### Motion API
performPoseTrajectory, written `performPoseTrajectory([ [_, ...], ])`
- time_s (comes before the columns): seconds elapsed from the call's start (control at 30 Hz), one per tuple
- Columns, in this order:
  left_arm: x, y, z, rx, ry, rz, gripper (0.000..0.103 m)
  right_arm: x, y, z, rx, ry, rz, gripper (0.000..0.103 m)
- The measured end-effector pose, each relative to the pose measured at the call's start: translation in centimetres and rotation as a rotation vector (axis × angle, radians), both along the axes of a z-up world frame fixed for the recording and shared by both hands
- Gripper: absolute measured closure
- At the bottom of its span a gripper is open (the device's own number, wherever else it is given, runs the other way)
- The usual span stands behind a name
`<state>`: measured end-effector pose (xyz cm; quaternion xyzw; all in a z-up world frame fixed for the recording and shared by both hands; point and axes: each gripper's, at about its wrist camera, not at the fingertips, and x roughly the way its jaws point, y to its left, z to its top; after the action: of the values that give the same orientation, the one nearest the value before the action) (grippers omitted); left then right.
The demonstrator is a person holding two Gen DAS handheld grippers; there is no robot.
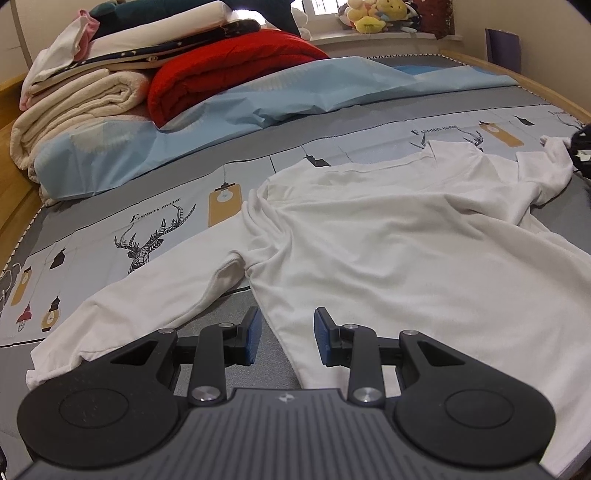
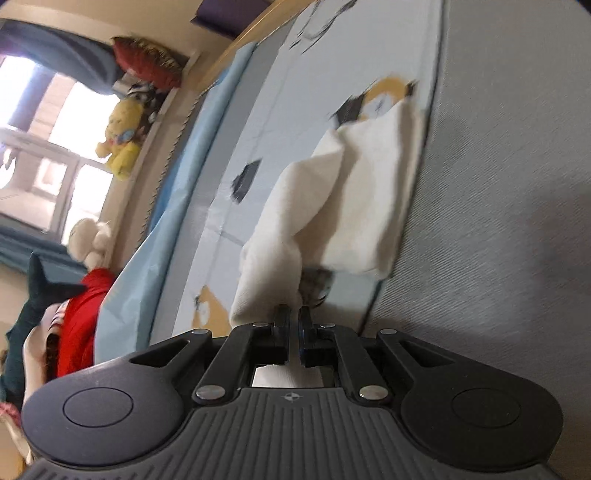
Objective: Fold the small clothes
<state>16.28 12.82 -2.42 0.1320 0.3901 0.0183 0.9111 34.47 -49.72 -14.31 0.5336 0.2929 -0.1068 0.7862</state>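
Left hand-held gripper (image 1: 287,334) hovers, jaws apart, over the white shirt (image 1: 388,236); right hand-held gripper (image 2: 293,321) seemingly clamped on its sleeve (image 2: 332,206)

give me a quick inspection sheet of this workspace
surface: bed sheet, grey with deer and lantern prints
job's things: white shirt spread flat, not yet folded; one sleeve lifted
clutter: folded blankets and red quilt stacked at the far end
grippers: left gripper open above the shirt's edge, holding nothing; right gripper nearly shut on the sleeve
cables: nothing seen
surroundings: plush toys on the windowsill, wooden bed frame
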Motion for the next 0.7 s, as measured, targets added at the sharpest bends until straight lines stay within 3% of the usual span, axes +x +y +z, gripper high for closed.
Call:
performPoseTrajectory([
  [0.07,0.0,0.2,-0.1,0.001,0.002,-0.001,0.067,0.8,0.5,-0.3,0.028,-0.008,0.026,0.089],
  [0.13,0.1,0.3,-0.2,0.000,0.006,0.002,0.067,1.2,0.9,-0.6,0.076,-0.055,0.045,0.070],
  [0.23,0.2,0.5,-0.2,-0.001,0.009,0.005,0.067,1.8,1.5,-0.7,0.132,-0.092,0.061,0.053],
  [0.37,0.3,0.5,-0.2,-0.003,0.010,0.000,0.067,2.3,1.8,-0.5,0.186,-0.116,0.071,0.051],
  [0.4,0.3,0.4,-0.2,-0.002,0.009,-0.002,0.067,2.4,1.7,-0.4,0.198,-0.126,0.070,0.053],
  [0.47,0.2,0.3,-0.3,0.000,0.008,-0.008,0.067,2.5,1.7,-0.1,0.203,-0.150,0.070,0.068],
  [0.5,0.2,0.3,-0.3,0.001,0.007,-0.011,0.067,2.5,1.6,0.4,0.180,-0.148,0.063,0.090],
  [0.53,0.1,0.3,-0.3,0.002,0.005,-0.014,0.067,2.4,1.4,0.8,0.159,-0.152,0.056,0.099],
  [0.7,0.1,0.3,-0.3,0.005,0.001,-0.019,0.067,1.3,0.1,5.6,-0.044,-0.176,-0.021,0.100],
])
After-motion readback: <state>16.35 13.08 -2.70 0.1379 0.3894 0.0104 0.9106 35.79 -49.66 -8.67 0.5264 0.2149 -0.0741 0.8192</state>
